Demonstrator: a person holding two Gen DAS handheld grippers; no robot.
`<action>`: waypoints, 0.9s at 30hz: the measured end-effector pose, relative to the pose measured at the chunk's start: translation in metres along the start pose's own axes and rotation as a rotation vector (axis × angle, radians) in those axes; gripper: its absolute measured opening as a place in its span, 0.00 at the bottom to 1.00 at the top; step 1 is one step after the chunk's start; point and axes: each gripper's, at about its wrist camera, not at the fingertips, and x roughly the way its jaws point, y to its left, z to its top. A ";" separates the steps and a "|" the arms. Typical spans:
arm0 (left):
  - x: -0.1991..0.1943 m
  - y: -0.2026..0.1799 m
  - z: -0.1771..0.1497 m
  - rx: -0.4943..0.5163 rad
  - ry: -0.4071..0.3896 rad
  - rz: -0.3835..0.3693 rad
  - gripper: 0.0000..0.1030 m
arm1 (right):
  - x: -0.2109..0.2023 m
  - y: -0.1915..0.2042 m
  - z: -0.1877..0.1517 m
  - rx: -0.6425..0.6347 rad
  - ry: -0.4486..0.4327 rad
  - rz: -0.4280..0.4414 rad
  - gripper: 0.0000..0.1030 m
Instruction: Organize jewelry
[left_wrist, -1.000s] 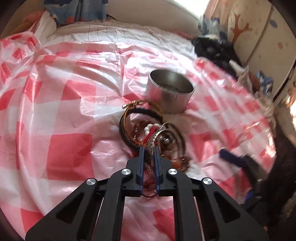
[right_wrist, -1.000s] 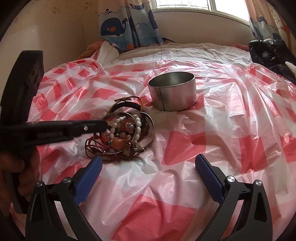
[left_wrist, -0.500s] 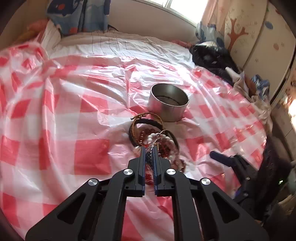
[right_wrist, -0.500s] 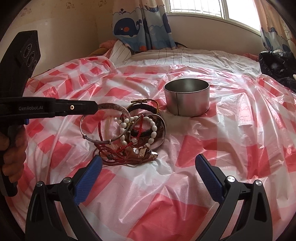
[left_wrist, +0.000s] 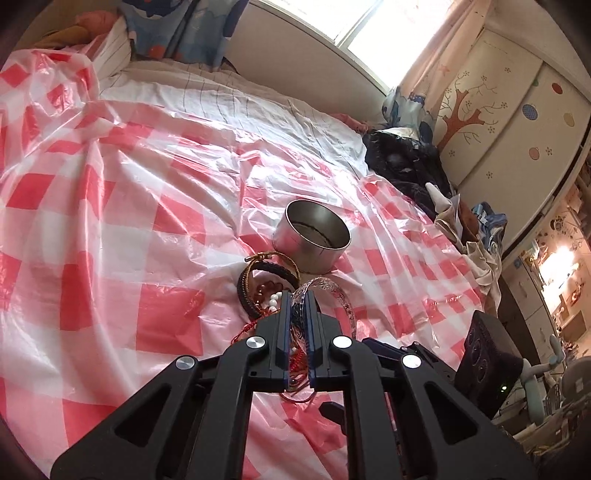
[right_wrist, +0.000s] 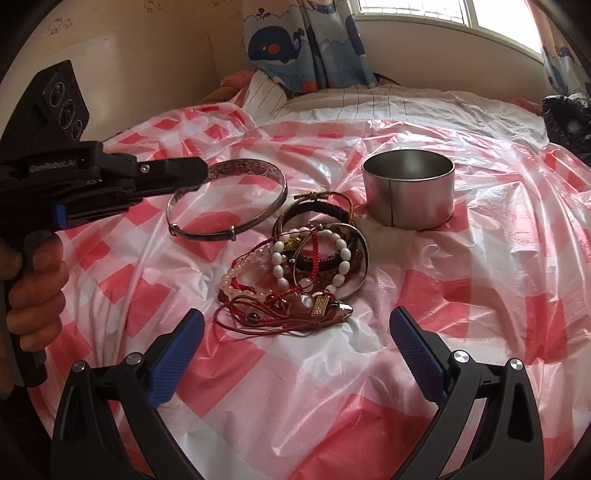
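My left gripper (left_wrist: 297, 295) is shut on a silver bangle (left_wrist: 341, 295), held above the sheet; in the right wrist view the bangle (right_wrist: 255, 218) hangs from the left gripper (right_wrist: 201, 173), up and left of the pile. A pile of bracelets (right_wrist: 310, 266) with white beads, red cords and dark bands lies on the red-and-white checked plastic sheet (right_wrist: 461, 295). A round metal tin (right_wrist: 408, 192) stands open just behind the pile; it also shows in the left wrist view (left_wrist: 314, 236). My right gripper (right_wrist: 295, 338) is open and empty, low in front of the pile.
The sheet covers a bed; white bedding (left_wrist: 229, 99) lies behind it. Dark clothes (left_wrist: 402, 162) are heaped at the bed's right edge by a cupboard (left_wrist: 517, 110). A whale-print curtain (right_wrist: 306, 44) hangs at the back wall.
My left gripper has lifted the silver bangle out of the pile and up to the left. The right gripper has stayed open in front of the pile.
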 end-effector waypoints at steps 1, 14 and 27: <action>0.000 0.000 0.000 -0.002 0.001 0.001 0.07 | 0.005 0.000 0.001 0.002 0.022 0.002 0.94; 0.005 0.005 -0.002 -0.005 0.033 0.060 0.07 | 0.025 -0.015 0.005 0.056 0.128 0.097 0.15; 0.050 0.026 -0.020 0.122 0.190 0.443 0.31 | -0.013 -0.038 0.003 0.170 0.022 0.143 0.15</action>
